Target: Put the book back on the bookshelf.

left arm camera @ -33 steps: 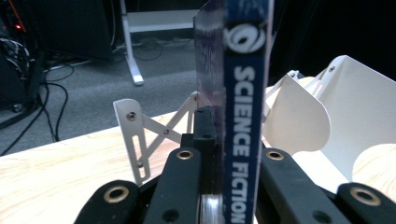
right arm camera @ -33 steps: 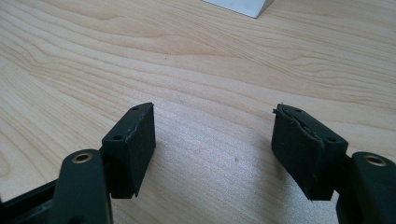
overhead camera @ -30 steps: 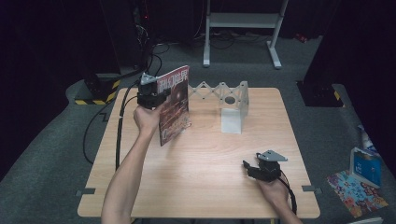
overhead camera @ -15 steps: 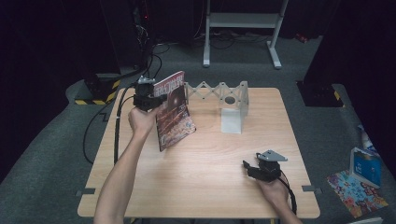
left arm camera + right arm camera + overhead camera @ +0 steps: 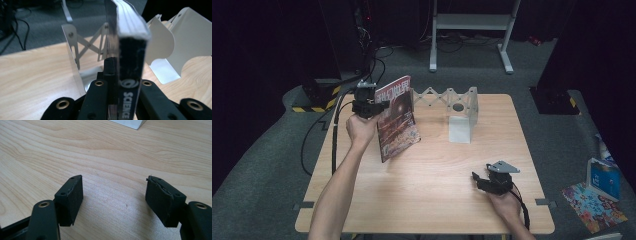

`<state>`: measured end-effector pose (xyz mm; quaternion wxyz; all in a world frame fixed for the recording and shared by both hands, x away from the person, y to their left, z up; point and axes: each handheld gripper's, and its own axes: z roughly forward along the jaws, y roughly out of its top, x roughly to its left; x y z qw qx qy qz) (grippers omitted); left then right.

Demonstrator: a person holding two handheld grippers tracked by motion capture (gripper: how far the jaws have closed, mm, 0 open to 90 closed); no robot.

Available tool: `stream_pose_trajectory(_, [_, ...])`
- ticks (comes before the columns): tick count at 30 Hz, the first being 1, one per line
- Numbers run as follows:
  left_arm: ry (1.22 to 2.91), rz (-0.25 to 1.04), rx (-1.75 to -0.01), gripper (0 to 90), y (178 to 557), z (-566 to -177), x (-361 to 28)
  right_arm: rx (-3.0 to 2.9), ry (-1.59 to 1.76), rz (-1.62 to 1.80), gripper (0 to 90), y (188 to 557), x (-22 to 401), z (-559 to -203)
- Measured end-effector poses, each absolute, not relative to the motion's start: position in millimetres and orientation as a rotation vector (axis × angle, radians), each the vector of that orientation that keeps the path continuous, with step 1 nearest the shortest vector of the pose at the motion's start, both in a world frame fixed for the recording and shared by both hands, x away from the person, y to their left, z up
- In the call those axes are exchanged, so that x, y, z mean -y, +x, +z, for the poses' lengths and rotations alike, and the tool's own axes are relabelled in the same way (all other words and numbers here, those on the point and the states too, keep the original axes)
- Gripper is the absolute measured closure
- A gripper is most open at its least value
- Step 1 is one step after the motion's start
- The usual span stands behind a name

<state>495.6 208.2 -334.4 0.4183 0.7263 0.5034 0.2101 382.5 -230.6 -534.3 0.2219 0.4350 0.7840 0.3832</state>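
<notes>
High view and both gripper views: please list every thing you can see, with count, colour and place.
magazine: 1, red cover, held upright over table's far left
expanding file rack: 1, white metal, table's far middle
table: 1, light wood, centre
booklet: 1, multicoloured, floor at right
box: 1, blue, floor at right
left claw: 1, black, shut on the magazine
right claw: 1, black, open, low over table's near right
forearms: 2, entering from bottom

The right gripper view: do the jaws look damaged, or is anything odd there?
Slightly, yes. The black pads of the right gripper have rough, frayed upper edges, most visibly on the right-hand one. The jaws stand wide apart over the bare wooden table, holding nothing.
</notes>
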Motion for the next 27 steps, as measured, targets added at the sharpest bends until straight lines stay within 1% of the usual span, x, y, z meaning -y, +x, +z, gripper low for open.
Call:
stream_pose_trajectory(8, [1.770,0.623,-1.253,84.0,494,-328,-211,-2.165,1.205,1.061,30.6,382,230,-534])
stream_pose_trajectory(27, [1.676,0.726,-1.206,83.7,505,-342,-189,-2.167,1.198,1.061,30.5,382,231,-534])
